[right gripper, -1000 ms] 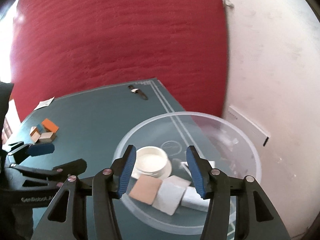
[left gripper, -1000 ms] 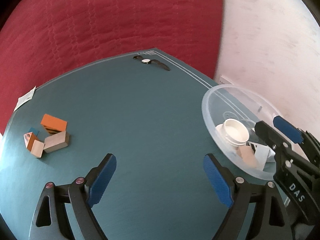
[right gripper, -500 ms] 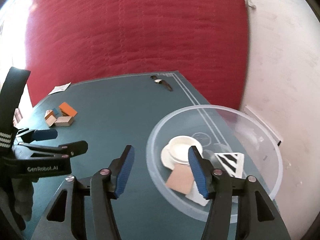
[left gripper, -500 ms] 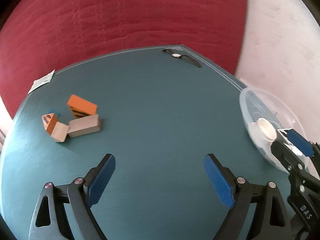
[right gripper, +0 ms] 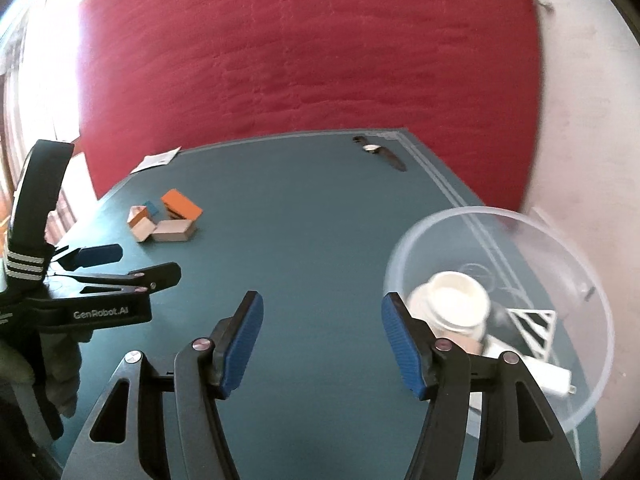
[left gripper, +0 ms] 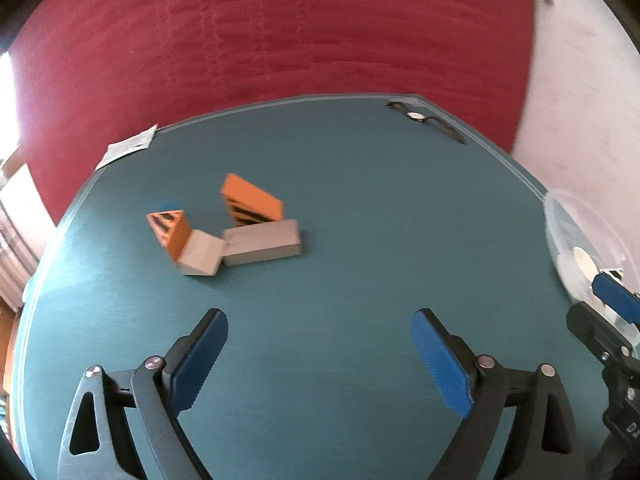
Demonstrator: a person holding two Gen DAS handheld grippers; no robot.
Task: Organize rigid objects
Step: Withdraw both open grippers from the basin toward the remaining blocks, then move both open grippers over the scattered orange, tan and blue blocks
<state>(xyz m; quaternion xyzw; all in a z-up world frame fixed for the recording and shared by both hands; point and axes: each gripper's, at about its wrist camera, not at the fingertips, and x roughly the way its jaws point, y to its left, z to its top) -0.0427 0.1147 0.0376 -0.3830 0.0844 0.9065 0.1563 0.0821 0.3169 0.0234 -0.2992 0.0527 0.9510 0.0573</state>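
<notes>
- Left gripper [left gripper: 320, 356], black frame with blue ribbed pads: jaws wide and opening further, nothing between them, only bare teal table top [left gripper: 360, 208] under the gap.
- Right gripper [right gripper: 322, 344], same build: jaws at a middling spread, empty, over bare table just left of the bowl.
- Cluster of small blocks lies on the left part of the table, ahead and left of the left gripper, well apart from the bowl.
- In the cluster: orange rectangular block with black stripes on its end [left gripper: 251, 199], tilted; grey rectangular block [left gripper: 262, 242] lying flat just in front of it, touching or nearly so.
- Orange wedge block with a striped triangular face [left gripper: 168, 227] sits left of those, against a pale grey block [left gripper: 202, 256]. Small blue piece [right gripper: 151, 207] behind the wedge, mostly hidden.
- Clear round plastic bowl [right gripper: 592, 280] stands at the right edge of the table.
- Inside the bowl: white round jar [right gripper: 456, 304], a white triangular piece with black stripes [right gripper: 536, 326], a tan flat piece [right gripper: 474, 346] partly hidden by the right gripper's finger, and a white item at the near side, too blurred to name.
- Black-strapped wristwatch [right gripper: 378, 151] lies at the far right corner of the table.
- White paper slip [left gripper: 128, 146] at the far left edge.
- Red quilted fabric [left gripper: 280, 40] behind the table; pale wall [right gripper: 580, 120] to the right.
</notes>
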